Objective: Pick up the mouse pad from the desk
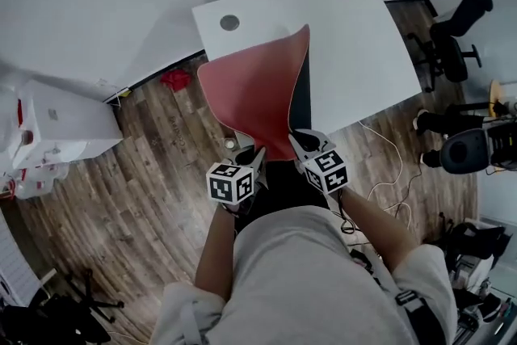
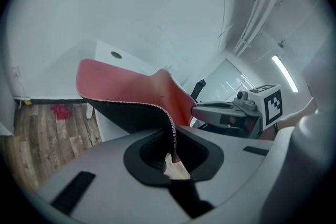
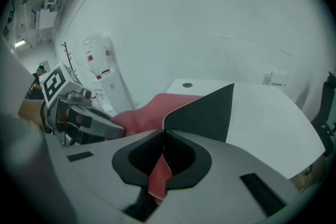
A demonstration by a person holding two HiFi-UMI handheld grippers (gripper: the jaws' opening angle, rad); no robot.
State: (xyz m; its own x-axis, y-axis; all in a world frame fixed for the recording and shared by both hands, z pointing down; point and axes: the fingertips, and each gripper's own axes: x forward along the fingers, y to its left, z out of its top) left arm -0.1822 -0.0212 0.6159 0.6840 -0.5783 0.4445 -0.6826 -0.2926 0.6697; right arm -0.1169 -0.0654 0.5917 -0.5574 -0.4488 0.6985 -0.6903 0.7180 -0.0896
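The pad [image 1: 258,89] is up in the air in front of us, red on top and black below. It curls like a big leaf, with its far end over the tabletop [image 1: 355,52] and its near end out over the floor [image 1: 145,174]. We cannot tell if the far tip touches the tabletop. Our left gripper [image 1: 257,159] is pinched tight on the near rim of the pad. Our right gripper [image 1: 300,143] is pinched tight on the pad too, just beside the left one. We think the pad could slip out, because each gripper bites only a thin bit of it. The pad is also soft and floppy, so its own weight pulls on those two small spots. If one gripper lost it, we think the pad would swing down and hang from the other one, or drop to the floor. It could also fold over more, since both grips sit close together at one end and nothing holds the far end. If we pulled the two grippers apart or twisted them in different ways, the rim could tug out of one of them. Our left arm [image 1: 214,246] and right arm [image 1: 376,222] both reach out in front of our body. The two grippers sit side by side, and both point away from us and a bit down.
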